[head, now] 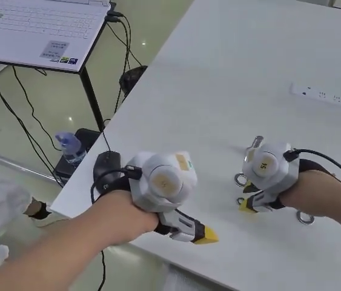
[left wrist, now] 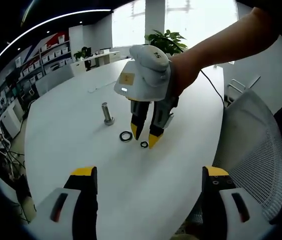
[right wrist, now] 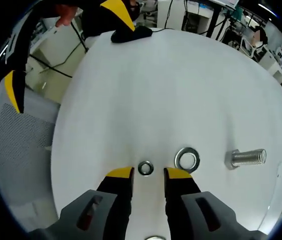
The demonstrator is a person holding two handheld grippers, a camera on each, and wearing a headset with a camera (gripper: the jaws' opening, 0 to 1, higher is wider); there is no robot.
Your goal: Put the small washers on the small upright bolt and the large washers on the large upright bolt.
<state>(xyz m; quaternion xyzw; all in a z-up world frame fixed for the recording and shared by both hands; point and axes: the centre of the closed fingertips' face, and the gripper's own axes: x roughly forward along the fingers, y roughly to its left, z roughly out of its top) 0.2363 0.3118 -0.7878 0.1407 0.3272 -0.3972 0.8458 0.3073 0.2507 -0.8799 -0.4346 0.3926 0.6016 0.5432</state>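
**Item.** The small washer (right wrist: 145,168) lies flat on the white table (right wrist: 156,85), low centre in the right gripper view. It sits directly between the yellow tips of the right gripper (right wrist: 148,173).

**Jaws, right.** They are parted narrowly, one tip on each side of the washer. Neither tip is seen touching it, so nothing is gripped.

**Adjacent.** The large washer (right wrist: 187,159) lies just right of the small one in that view, apart from it. Further right stands an upright bolt (right wrist: 246,158). Whether it is the small or the large bolt cannot be told.

**Jaws, left.** The left gripper (left wrist: 149,172) has its jaws wide and empty at the bottom of its own view, well apart from the work.

**Assessment.** The step in hand appears to be the pick of the small washer.
- A thin flat ring offers little edge, so the tips should reach the table surface, centred on the ring.
- They should then close slowly across its outer rim.
- One tip is near the large washer and could nudge it.
- A skewed closure would likely flick the small washer away.
- Lift it level, and confirm the bolt's size before seating it.
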